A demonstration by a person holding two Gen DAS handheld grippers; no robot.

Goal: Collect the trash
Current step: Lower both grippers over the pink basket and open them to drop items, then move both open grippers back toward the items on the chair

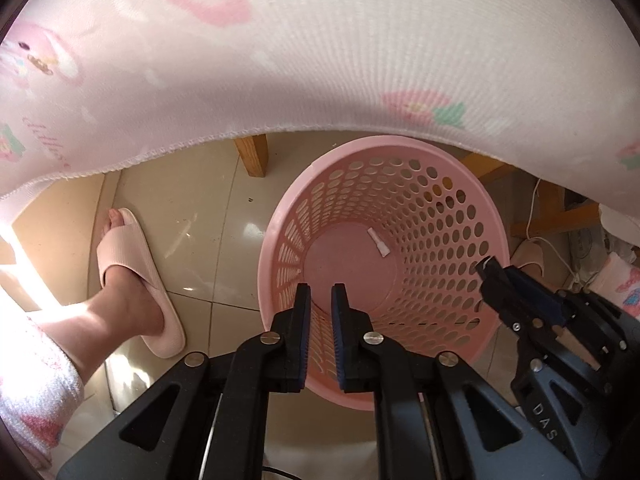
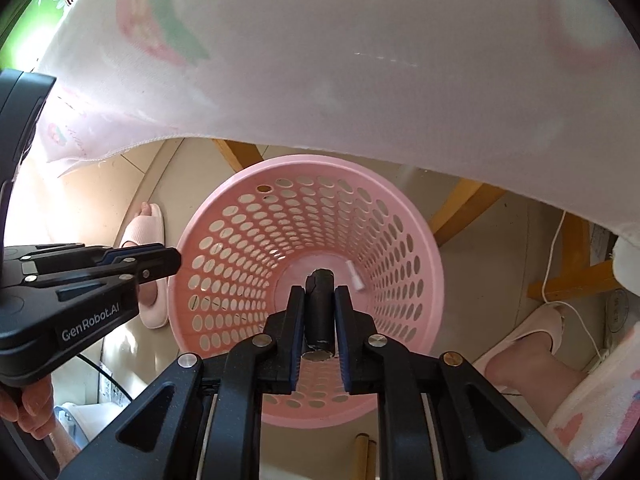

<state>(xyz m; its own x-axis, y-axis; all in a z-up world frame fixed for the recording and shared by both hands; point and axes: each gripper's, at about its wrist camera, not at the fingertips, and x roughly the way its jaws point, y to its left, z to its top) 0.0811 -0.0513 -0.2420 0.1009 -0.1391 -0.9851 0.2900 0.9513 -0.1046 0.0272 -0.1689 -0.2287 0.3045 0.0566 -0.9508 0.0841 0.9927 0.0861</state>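
Battery [image 2: 319,304], a dark cylinder, sat clamped in the right gripper [image 2: 319,292] directly above the pink basket [image 2: 404,208]; best just let go there. Left gripper [image 1: 321,292] was slightly open, empty.

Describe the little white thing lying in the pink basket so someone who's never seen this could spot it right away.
Find the pink basket with round holes, standing on the tiled floor below the pink tablecloth. Look down at its solid round bottom: the small white tube lies there near the wall. It is the only loose thing in the basket, unlike the dark cylinder held above by the right gripper.
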